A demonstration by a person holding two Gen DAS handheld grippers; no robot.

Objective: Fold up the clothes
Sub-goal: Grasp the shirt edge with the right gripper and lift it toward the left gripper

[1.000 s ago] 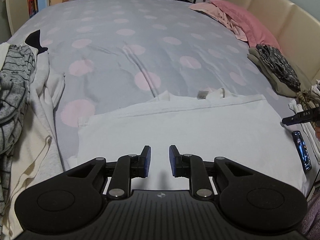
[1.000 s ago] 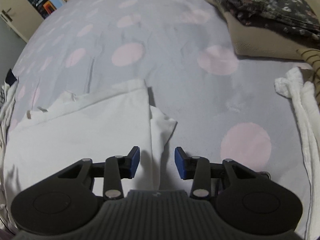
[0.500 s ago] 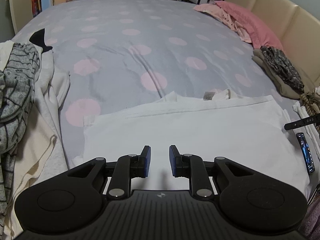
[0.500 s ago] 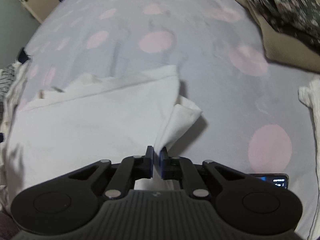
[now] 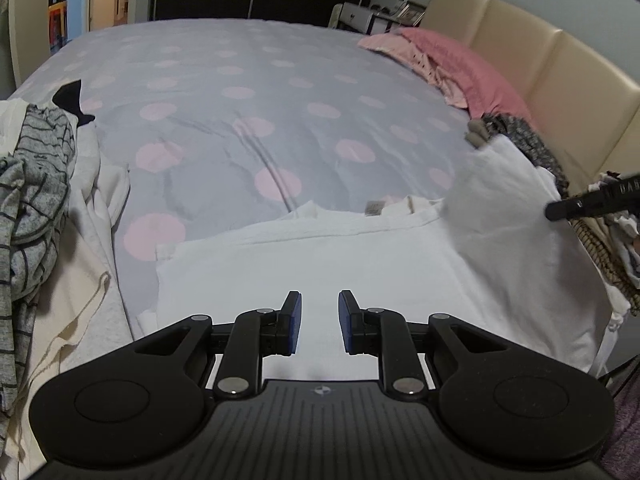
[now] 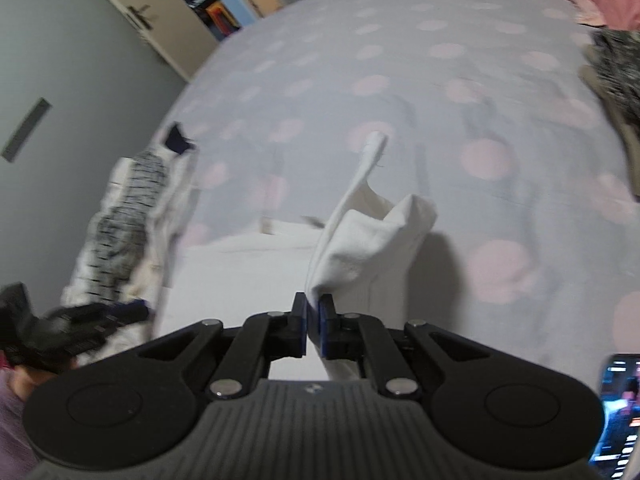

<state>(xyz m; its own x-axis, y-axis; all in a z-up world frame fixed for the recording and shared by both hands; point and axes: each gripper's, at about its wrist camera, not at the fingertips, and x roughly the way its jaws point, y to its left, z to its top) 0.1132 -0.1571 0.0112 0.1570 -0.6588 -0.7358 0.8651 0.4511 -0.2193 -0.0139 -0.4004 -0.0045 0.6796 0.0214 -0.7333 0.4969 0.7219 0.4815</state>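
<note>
And up it comes! The right gripper (image 6: 313, 312), which a second ago hovered open over the shirt's right edge, has clamped shut on that edge and lifted it, so the right side of the white shirt (image 5: 360, 264) now stands up off the bed (image 5: 240, 128) in a loose flap. From the left wrist view that flap rises at the right, with the right gripper's tip just showing beyond it. The left gripper (image 5: 319, 322) hasn't budged: fingers apart, holding nothing, poised over the shirt's near middle. The rest of the shirt lies flat, collar at the far edge. This looks like a side fold starting, the flap probably due to swing left across the body. The clothes pile (image 5: 36, 184) waits at the left.
</note>
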